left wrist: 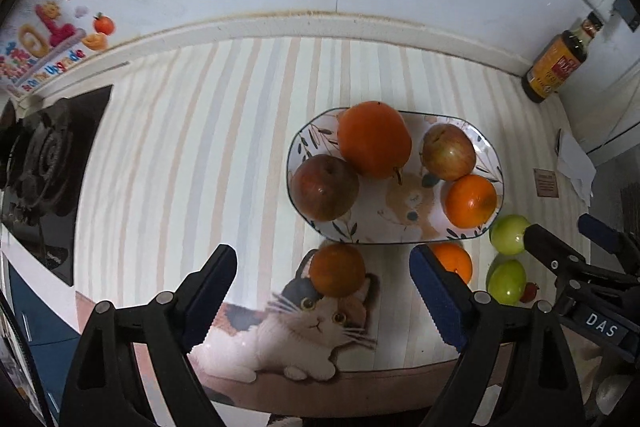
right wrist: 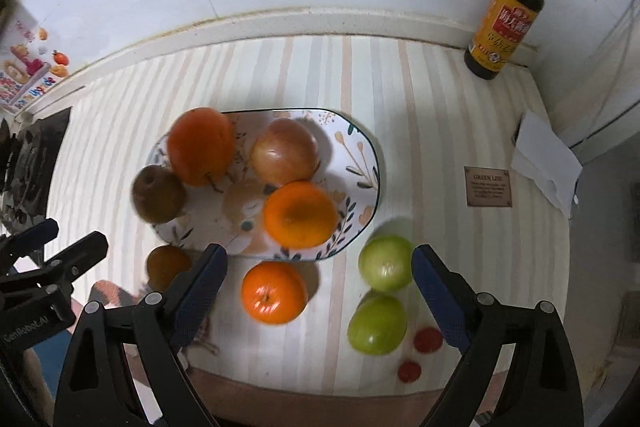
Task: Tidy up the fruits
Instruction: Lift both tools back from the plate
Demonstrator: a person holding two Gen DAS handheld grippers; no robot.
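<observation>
A patterned oval plate [left wrist: 384, 233] [right wrist: 360, 163] on the striped mat holds a large orange fruit [left wrist: 374, 139], two reddish apples [left wrist: 324, 187] [left wrist: 449, 151] and an orange [left wrist: 471, 201]. In front of the plate lie a brownish orange [left wrist: 337, 270] [right wrist: 168, 265], a bright orange [right wrist: 274, 293] [left wrist: 454, 261], two green fruits [right wrist: 386, 262] [right wrist: 377, 323] and two small red fruits [right wrist: 427, 339]. My left gripper [left wrist: 322, 285] is open, its jaws either side of the brownish orange. My right gripper [right wrist: 318, 285] is open above the bright orange and green fruits.
A dark sauce bottle [right wrist: 504, 11] stands at the back right by the wall. A gas stove [left wrist: 44, 163] lies to the left. A folded white paper [right wrist: 546, 163] and a small brown label [right wrist: 488, 186] lie to the right. The mat's front edge [left wrist: 360, 375] is near.
</observation>
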